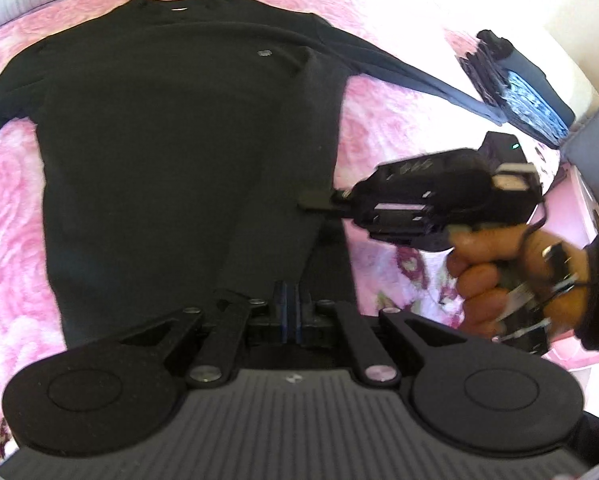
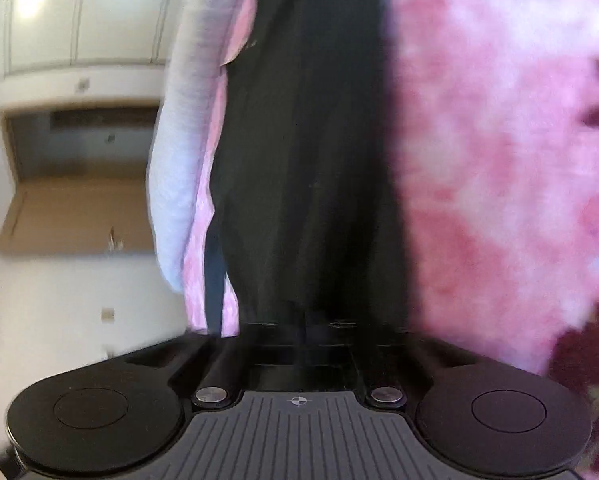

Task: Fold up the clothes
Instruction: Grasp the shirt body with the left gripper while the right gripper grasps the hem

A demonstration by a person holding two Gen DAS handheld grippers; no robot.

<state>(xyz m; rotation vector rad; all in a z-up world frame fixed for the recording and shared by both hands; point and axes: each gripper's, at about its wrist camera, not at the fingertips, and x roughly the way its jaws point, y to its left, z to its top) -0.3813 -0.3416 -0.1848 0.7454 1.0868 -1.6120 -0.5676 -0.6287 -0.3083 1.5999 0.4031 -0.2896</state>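
Black sweater (image 1: 171, 152) on pink bedspread (image 1: 11, 208)

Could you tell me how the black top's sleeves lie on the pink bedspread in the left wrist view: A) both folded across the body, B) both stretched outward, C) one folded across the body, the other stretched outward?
C: on the black top, one sleeve lies diagonally across the body, while the other sleeve stretches outward over the pink bedspread.

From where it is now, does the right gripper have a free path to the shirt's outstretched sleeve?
Probably yes. The right gripper hovers at the black shirt body's edge, and only bare pink bedspread lies between it and the outstretched sleeve.
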